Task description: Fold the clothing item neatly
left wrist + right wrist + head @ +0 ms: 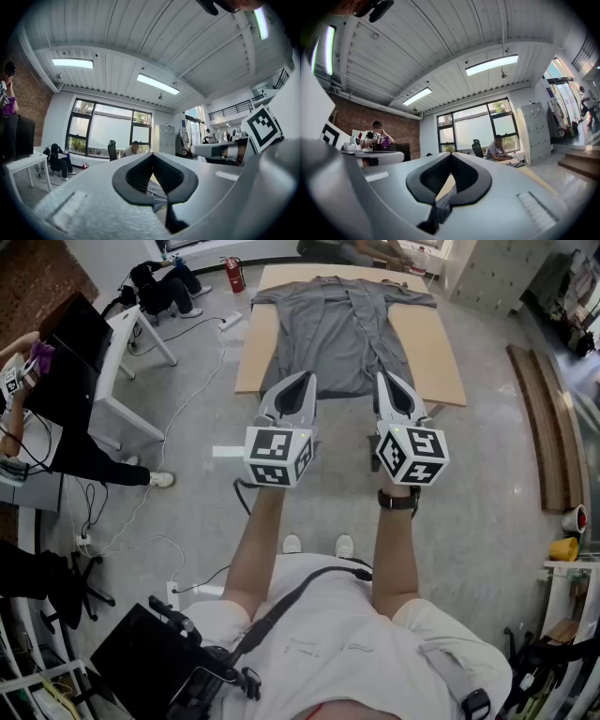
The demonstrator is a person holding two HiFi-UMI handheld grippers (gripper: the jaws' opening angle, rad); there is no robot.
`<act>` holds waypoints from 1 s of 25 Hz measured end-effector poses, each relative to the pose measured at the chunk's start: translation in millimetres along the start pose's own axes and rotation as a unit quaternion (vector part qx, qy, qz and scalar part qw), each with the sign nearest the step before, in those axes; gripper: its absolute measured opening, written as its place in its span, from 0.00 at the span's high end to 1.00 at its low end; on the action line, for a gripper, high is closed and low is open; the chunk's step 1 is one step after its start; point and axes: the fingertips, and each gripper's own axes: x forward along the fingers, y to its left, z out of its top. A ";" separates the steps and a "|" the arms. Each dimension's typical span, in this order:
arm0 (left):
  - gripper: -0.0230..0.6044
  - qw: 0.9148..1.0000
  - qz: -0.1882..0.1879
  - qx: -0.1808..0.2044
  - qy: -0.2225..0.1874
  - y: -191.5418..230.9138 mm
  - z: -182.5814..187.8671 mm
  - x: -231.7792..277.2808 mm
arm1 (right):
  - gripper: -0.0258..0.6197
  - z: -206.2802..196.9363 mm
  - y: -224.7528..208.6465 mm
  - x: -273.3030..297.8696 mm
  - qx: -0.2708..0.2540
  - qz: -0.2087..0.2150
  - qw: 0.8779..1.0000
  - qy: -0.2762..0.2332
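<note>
Grey office floor is filling most of the head view, with a wooden desk standing at the upper centre of the frame. On it the grey garment is lying spread flat, front open, its sleeves reaching out to both sides and its hem hanging near the desk's lower edge. Below the desk, in the middle of the frame, the left hand-held gripper and the right hand-held gripper are hovering side by side, pointing level toward the garment and not touching it. Each gripper view is showing its own jaws pressed together with nothing between them, the desk edge and cloth lying beyond. A red fire extinguisher is standing at the upper left, near a seated person; white cables are trailing across the floor at the left.
</note>
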 end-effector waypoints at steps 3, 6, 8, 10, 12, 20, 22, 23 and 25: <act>0.96 1.000 -0.001 0.005 0.006 -28.4 -6.9 15.9 | 0.96 4.7 -31.2 -10.9 -0.021 -0.014 1.000 0.006; 0.96 1.000 0.001 0.000 0.012 -54.7 -14.2 33.4 | 0.96 7.9 -56.2 -17.5 -0.018 -0.002 1.000 0.005; 0.96 1.000 -0.002 0.001 0.017 -74.7 -17.8 45.3 | 0.96 7.8 -74.9 -23.7 -0.025 -0.002 1.000 0.008; 0.96 1.000 -0.005 0.001 0.019 -92.9 -20.6 55.1 | 0.96 5.7 -86.5 -27.8 -0.056 -0.004 0.998 0.016; 0.96 1.000 -0.005 0.006 0.024 -104.9 -25.8 62.7 | 0.96 2.2 -86.6 -26.7 -0.080 0.007 0.997 0.019; 0.96 0.998 0.038 0.001 0.057 -89.2 -52.3 74.7 | 0.95 -23.4 -70.9 -6.0 -0.057 0.093 0.994 0.032; 0.96 0.997 0.047 -0.004 0.054 -75.4 -52.8 81.5 | 0.95 -15.5 -64.9 3.4 -0.095 0.122 0.988 -0.006; 0.96 0.997 0.051 -0.005 0.054 -67.8 -54.3 86.0 | 0.94 -10.8 -62.2 8.8 -0.117 0.135 0.984 -0.029; 0.96 0.997 0.055 -0.010 0.054 -51.2 -58.0 97.2 | 0.91 -7.3 -64.0 23.1 -0.138 0.143 0.979 -0.049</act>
